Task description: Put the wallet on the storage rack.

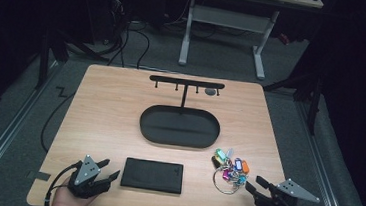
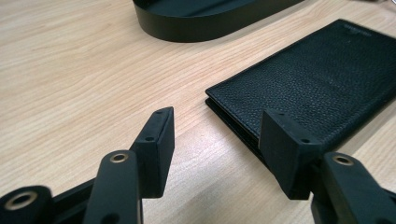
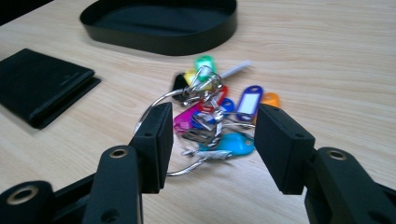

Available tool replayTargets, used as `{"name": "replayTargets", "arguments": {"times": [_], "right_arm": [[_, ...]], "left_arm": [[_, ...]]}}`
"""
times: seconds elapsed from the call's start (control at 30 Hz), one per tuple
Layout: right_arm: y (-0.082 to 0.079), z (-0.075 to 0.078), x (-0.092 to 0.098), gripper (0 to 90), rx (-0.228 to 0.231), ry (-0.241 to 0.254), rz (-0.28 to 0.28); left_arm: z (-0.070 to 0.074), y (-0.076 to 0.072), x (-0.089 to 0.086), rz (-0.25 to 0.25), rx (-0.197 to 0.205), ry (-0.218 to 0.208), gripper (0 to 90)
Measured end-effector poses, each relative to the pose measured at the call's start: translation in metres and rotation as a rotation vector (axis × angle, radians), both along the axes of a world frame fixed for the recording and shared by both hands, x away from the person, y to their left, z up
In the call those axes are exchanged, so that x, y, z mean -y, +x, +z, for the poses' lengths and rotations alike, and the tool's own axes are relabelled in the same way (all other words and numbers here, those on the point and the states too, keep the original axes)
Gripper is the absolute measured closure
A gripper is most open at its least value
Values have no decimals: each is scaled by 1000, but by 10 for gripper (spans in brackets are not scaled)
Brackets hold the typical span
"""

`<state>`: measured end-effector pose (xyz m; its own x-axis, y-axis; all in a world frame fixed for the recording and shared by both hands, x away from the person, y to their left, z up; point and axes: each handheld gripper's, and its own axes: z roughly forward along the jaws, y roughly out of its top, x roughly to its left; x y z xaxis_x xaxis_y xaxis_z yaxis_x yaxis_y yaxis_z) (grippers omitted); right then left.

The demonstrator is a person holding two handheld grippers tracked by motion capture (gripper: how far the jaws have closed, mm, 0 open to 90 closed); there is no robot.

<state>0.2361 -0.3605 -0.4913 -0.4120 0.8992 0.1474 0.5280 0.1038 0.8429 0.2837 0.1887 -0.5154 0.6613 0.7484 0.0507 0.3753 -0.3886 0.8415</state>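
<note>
The black wallet (image 1: 152, 175) lies flat at the table's (image 1: 110, 111) near edge, long axis running from nine to three o'clock. The left gripper (image 1: 111, 171), jaws spread and empty, sits at its nine o'clock. The right gripper (image 1: 253, 183), jaws likewise spread, points at the key bunch (image 1: 229, 168), which lies at the wallet's two o'clock.

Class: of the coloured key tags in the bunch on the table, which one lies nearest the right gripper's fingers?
The turquoise tag. It lies at the near edge of the bunch, closest to the right gripper; the green tag lies farthest.

Bare tabletop (image 1: 110, 106) is left open at left of the oval tray (image 1: 179, 126); the near edge is blocked by the wallet (image 1: 152, 175) and key bunch (image 1: 229, 169).
</note>
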Motion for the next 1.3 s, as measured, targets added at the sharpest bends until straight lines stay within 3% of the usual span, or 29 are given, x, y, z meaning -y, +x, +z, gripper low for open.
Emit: {"name": "replayTargets", "arguments": {"times": [0.2, 0.5, 1.07, 1.13, 1.17, 1.2, 1.23, 1.3], "right_arm": [[0, -6, 6, 480, -22, -1, -17], [-2, -7, 9, 482, -33, 2, -25], [7, -14, 3, 485, -66, -14, 10], [7, -14, 3, 485, -67, -16, 14], [7, -14, 3, 486, -68, -16, 16], [7, -14, 3, 486, -69, -16, 16], [7, -14, 3, 486, -68, -15, 15], [7, -14, 4, 486, -68, -13, 14]], "left_arm": [[2, 2, 7, -11, 19, 6, 459], [0, 2, 10, -24, 10, 20, 458], [-5, -4, 20, -80, 0, 65, 461], [-5, -4, 20, -67, 11, 73, 518], [-4, -4, 20, -58, 19, 74, 593], [-3, -3, 18, -37, 9, 75, 682], [-3, -3, 18, -37, 9, 75, 728], [-7, 0, 18, -39, -29, 88, 787]]}}
